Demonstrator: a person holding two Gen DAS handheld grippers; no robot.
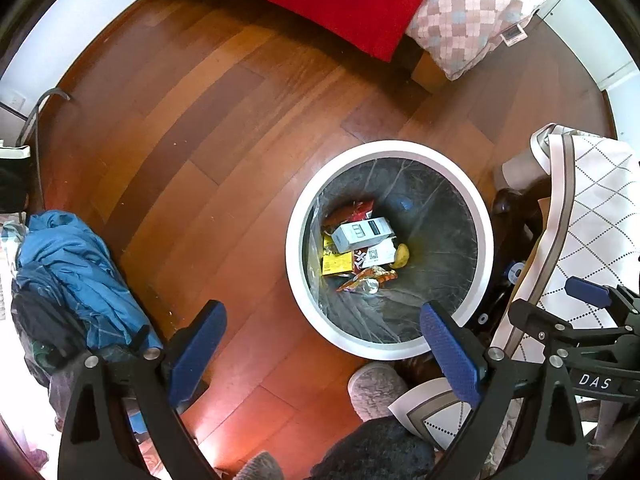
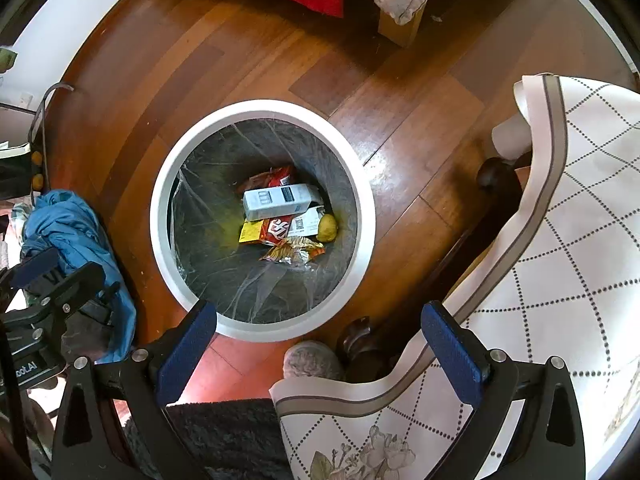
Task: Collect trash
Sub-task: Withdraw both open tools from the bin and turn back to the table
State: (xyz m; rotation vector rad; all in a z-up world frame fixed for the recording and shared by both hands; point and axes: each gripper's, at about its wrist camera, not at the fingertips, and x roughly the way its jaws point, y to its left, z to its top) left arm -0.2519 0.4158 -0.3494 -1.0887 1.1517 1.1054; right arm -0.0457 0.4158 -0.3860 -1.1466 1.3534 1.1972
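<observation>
Both claws, left gripper (image 1: 326, 354) and right gripper (image 2: 318, 354), hang wide open and empty above the white trash bin (image 2: 162, 200). Carton (image 2: 277, 201), snack wrappers (image 2: 292, 251) already inside; looks mostly done, floor seems litter-free.

Bright daylight, heavy fisheye curve, sharp centre.

Both views are well lit. Glare whitens the floor (image 2: 384, 176) to the right of the bin (image 2: 168, 184) and glows red-orange on the near boards in both views. The bin's depths sit in shadow, and so does the space under the bed (image 1: 336, 4). Straight planks bow toward black circular corners; the near left edge blows out white.
</observation>
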